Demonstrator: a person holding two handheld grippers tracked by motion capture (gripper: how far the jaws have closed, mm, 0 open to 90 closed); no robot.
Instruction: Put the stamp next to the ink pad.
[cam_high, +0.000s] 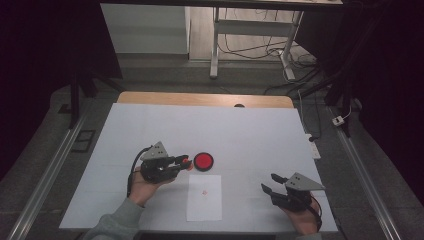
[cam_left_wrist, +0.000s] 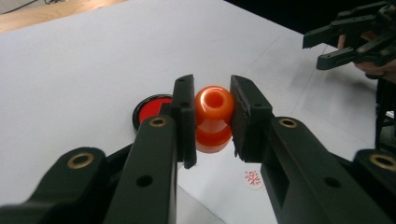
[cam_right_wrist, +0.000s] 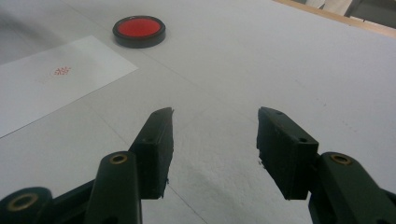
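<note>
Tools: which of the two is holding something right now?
The left tool, shut on the orange stamp near the red ink pad. The right tool is open, nothing between its jaws.

Orange stamp (cam_left_wrist: 214, 116), red black-rimmed pad (cam_high: 203, 161), white sheet (cam_high: 204, 197) with red mark (cam_right_wrist: 61, 71)

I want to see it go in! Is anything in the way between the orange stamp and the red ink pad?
Nothing visible is. The left gripper holds the orange stamp right beside the red ink pad, with bare table cover between.

Grey floor (cam_high: 165, 75), white desk legs (cam_high: 215, 45), cables (cam_high: 250, 50)
</note>
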